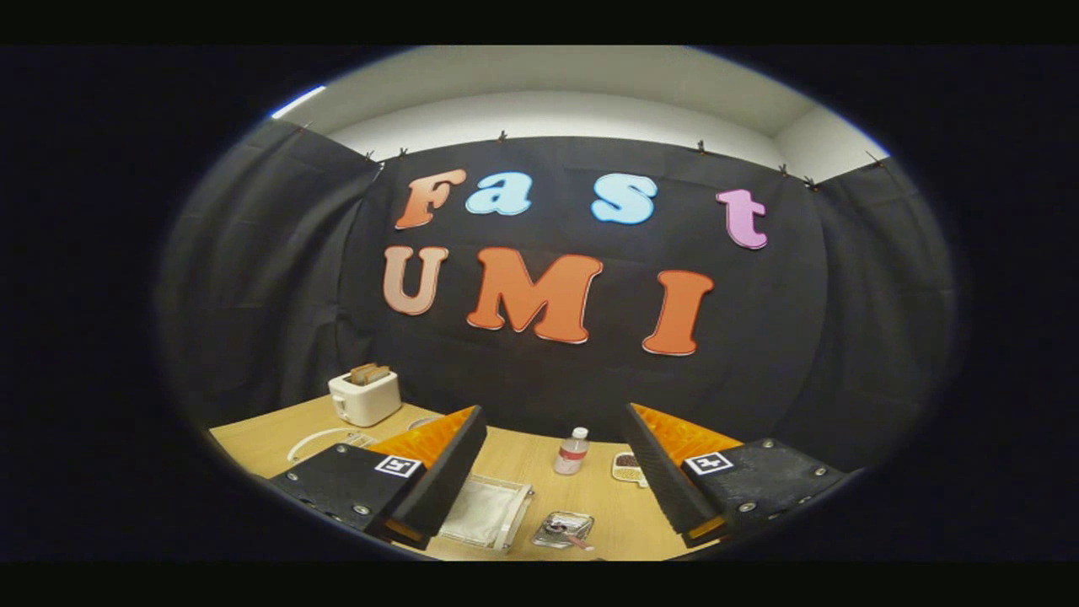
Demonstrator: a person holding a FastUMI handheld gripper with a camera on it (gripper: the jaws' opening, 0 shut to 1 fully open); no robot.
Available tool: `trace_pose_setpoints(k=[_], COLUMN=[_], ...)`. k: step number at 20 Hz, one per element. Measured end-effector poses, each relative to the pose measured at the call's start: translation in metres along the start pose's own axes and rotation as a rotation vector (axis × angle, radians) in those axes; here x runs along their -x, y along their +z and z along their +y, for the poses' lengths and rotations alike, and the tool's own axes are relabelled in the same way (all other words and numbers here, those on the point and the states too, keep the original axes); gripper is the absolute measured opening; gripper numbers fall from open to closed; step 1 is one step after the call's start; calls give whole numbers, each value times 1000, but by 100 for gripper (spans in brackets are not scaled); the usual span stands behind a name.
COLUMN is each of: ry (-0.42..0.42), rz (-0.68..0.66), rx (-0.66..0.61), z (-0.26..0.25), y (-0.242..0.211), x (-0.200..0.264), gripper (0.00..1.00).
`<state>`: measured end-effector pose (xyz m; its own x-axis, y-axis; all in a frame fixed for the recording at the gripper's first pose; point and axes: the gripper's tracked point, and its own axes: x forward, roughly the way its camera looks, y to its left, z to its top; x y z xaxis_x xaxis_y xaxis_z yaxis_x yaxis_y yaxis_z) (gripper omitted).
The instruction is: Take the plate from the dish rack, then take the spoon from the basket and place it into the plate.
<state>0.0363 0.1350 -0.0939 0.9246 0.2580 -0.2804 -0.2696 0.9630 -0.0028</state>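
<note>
**A:** Where's our plate? Left to right we see the toaster (364, 396), then a white wire dish rack (324, 440) just beyond our left finger.

**B:** The plate probably sits there, but we can't make it out. Gripper (552, 497) is spread wide, holding nothing; the bottle (571, 451) stands ahead, between the fingers.

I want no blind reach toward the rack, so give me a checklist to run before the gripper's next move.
1. Gripper fingers apart with nothing between them: ok.
2. Dish rack, the white wire behind the left finger, partly hidden: not ok.
3. Plate located: cannot tell.
4. Spoon basket, a clear container just ahead of the fingers with something inside; spoon: cannot tell.
5. Bottle upright, beyond the fingers, apart from them: ok.
6. Toaster at the table's far corner, away from the fingers: ok.
</note>
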Motion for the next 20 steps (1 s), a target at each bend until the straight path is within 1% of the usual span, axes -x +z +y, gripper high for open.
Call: trace_pose_setpoints(k=[4, 6, 10, 12, 14, 16, 18, 20], ry=[96, 132, 185, 200, 215, 228, 224, 221], rz=[143, 218, 366, 446, 557, 668, 771, 836], rx=[-69, -102, -121, -142, -188, -226, -229, -211], z=[39, 54, 75, 82, 89, 95, 98, 101], y=[-32, -46, -73, -88, -109, -128, -150, -161], x=[-19, -30, -47, -56, -64, -71, -78, -85], gripper=[96, 95, 95, 95, 95, 93, 92, 91])
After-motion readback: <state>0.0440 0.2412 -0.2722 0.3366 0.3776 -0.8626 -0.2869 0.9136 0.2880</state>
